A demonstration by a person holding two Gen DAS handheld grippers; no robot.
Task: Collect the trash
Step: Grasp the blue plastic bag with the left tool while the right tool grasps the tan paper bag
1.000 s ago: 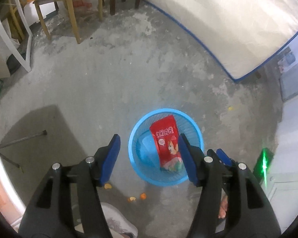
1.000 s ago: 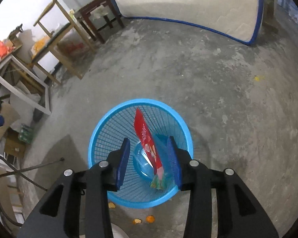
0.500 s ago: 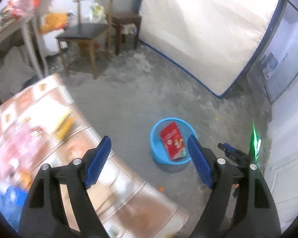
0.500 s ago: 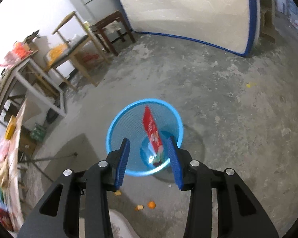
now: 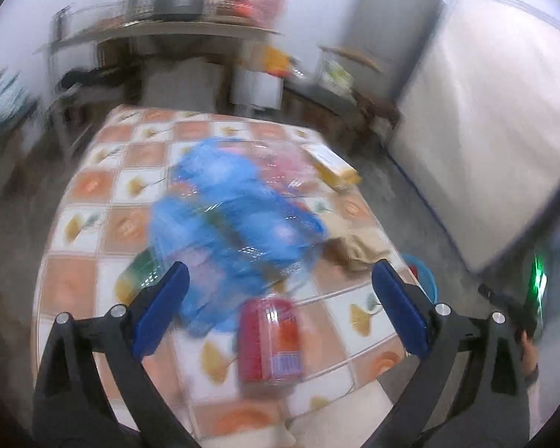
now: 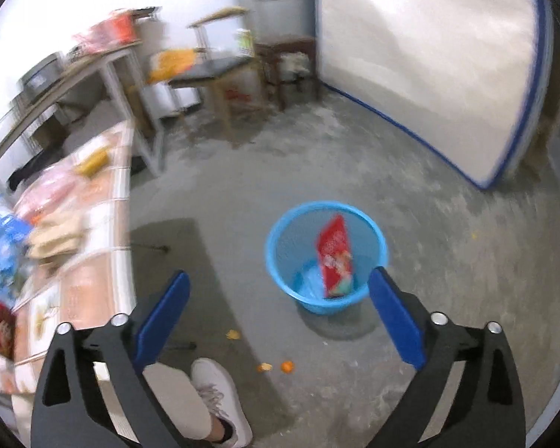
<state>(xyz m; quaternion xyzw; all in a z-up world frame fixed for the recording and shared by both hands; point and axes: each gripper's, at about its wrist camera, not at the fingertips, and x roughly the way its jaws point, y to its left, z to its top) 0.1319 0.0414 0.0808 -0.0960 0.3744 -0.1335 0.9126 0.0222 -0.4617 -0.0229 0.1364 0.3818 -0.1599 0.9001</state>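
While motion blur leaves every printed label unreadable, the red drink can [image 5: 269, 339] lying on its side near the front edge of the orange-and-white tiled tablecloth table [image 5: 93, 183] shows only a blue band of illegible marks. Left gripper [image 5: 280, 311]: jaws opening wide, nothing between the blue pads, above the can; behind it a crumpled blue plastic bag [image 5: 227, 220], pink wrappers, a tan cloth [image 5: 358, 250] and a yellow packet [image 5: 334, 170] crowd the tabletop. Right gripper [image 6: 278, 315]: jaws likewise opening, empty, over bare grey concrete floor [image 6: 448, 246]. On that floor, well apart from the table, stands the round blue plastic mesh basket [image 6: 280, 246], holding an upright red snack packet [image 6: 334, 255], print unreadable. Orange peel scraps [image 6: 276, 366] lie near a white sneaker [image 6: 220, 392]; a white blue-edged mattress [image 6: 429, 56] bounds the far side.
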